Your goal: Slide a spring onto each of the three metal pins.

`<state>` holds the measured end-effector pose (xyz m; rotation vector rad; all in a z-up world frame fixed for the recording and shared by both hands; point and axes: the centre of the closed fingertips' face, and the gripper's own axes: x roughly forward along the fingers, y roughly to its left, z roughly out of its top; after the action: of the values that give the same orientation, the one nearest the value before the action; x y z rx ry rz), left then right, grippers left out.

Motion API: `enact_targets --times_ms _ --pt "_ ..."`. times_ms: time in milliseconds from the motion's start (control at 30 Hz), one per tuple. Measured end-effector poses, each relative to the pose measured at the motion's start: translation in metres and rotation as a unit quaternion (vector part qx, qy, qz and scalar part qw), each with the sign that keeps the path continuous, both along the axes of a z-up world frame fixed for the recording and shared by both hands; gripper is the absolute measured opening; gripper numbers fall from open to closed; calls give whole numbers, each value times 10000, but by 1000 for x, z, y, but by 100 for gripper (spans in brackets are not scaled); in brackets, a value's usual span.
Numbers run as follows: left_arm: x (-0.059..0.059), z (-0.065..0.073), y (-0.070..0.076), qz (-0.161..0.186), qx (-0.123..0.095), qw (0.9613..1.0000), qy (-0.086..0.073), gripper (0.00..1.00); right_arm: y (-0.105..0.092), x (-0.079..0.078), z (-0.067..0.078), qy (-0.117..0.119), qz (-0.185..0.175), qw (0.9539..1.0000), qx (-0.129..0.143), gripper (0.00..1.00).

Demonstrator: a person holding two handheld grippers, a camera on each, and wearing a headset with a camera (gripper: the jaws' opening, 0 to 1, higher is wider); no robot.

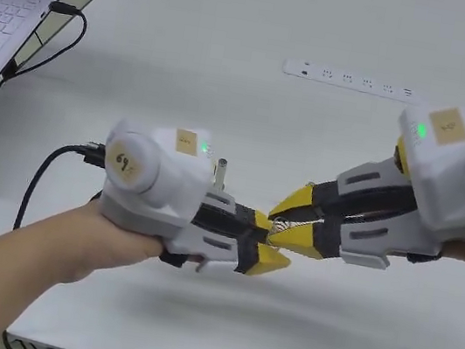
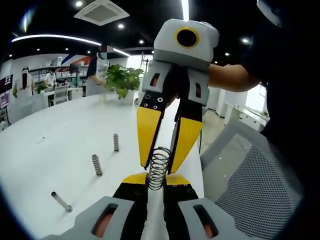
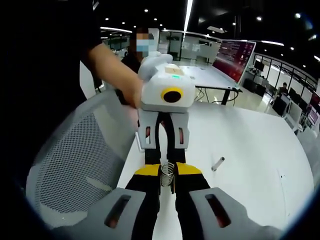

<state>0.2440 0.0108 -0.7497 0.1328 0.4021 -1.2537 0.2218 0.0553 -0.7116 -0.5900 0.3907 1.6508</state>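
Table (image 2: 60,140) beyond left gripper (image 2: 156,179) bears sprung pins (image 2: 96,165); it and right gripper (image 3: 168,171) clamp spring (image 2: 159,165).

We see a white table (image 1: 238,25) bearing a laptop (image 1: 3,5), a power strip (image 1: 353,80), a black cable (image 1: 58,45), an upright spring-covered pin (image 2: 96,165), a second such pin (image 2: 116,142) and a bare pin (image 2: 61,201) lying flat.

Head view: white bench top (image 1: 236,42) fills the frame. Open laptop (image 1: 3,5) at 10 o'clock w/ red screen, black cable (image 1: 57,49) looping beside it. White power strip (image 1: 353,80) at 1 o'clock.

Left gripper view: dark ceiling w/ spotlights, strip light (image 2: 185,7) at 12, AC vent (image 2: 101,11) at 11. Potted plant (image 2: 121,79) at 11, people at desks (image 2: 24,80) at 9. Grey mesh chair (image 2: 250,185) at 4.

Right gripper view: big red screen (image 3: 234,57) at 1.
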Motion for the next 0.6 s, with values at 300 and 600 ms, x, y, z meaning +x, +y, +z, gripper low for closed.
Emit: enact_targets --times_ms 300,600 --pt "1 0 5 60 -11 10000 24 3 1 7 0 -35 -128 9997 218 7" --pt "3 3 7 149 -75 9998 66 3 3 11 2 -124 -229 9989 379 7"
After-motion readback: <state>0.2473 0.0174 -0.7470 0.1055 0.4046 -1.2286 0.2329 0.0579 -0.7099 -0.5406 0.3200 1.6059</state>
